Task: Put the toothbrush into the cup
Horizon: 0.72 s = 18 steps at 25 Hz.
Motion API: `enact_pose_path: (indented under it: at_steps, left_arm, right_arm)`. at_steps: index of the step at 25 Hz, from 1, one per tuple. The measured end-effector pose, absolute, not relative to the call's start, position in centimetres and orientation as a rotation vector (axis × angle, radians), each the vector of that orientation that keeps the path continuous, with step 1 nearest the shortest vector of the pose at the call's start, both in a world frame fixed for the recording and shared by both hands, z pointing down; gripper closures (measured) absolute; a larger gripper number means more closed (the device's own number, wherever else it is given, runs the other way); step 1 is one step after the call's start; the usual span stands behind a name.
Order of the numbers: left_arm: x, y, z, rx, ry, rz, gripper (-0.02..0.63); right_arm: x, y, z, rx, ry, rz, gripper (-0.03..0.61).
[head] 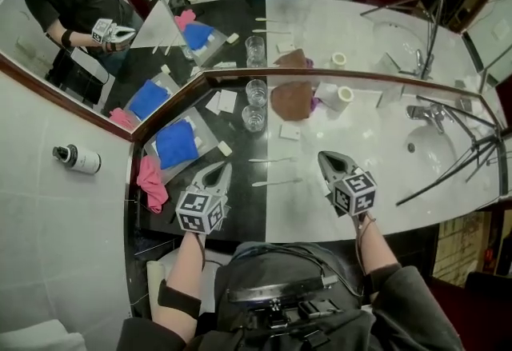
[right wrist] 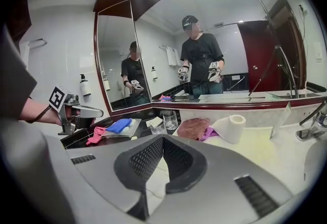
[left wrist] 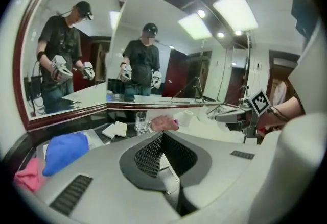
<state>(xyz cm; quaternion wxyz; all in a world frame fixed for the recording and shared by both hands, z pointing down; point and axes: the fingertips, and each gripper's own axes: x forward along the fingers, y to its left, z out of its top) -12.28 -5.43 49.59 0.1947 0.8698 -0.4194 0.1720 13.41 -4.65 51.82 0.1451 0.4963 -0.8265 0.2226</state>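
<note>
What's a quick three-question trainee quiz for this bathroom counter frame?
1. True or false: the left gripper and the right gripper both have shut fingers with nothing between them.
2. How many toothbrushes lie on the counter?
3. The blue cloth rests: A on the tray; B hanging on a hook; C inside a bucket.
Key: 1 true. 2 two. 3 A.
</note>
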Motion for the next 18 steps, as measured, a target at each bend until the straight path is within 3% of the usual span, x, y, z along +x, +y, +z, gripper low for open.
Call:
enact_pose_path:
  at_steps: [8, 18]
  left_arm:
    - [-19.3, -5.7, 48.7, 2.322, -1.321, 0.351, 0.611]
    - [-20.0, -5.4, 49.2, 2.365, -1.319, 0.402, 0.611]
  right_arm:
    - [13.4, -4.4, 51.9, 1.457, -2.358, 0.654, 0.558]
    - [12.1, -4.4, 52.1, 1.454, -2.358, 0.664, 0.558]
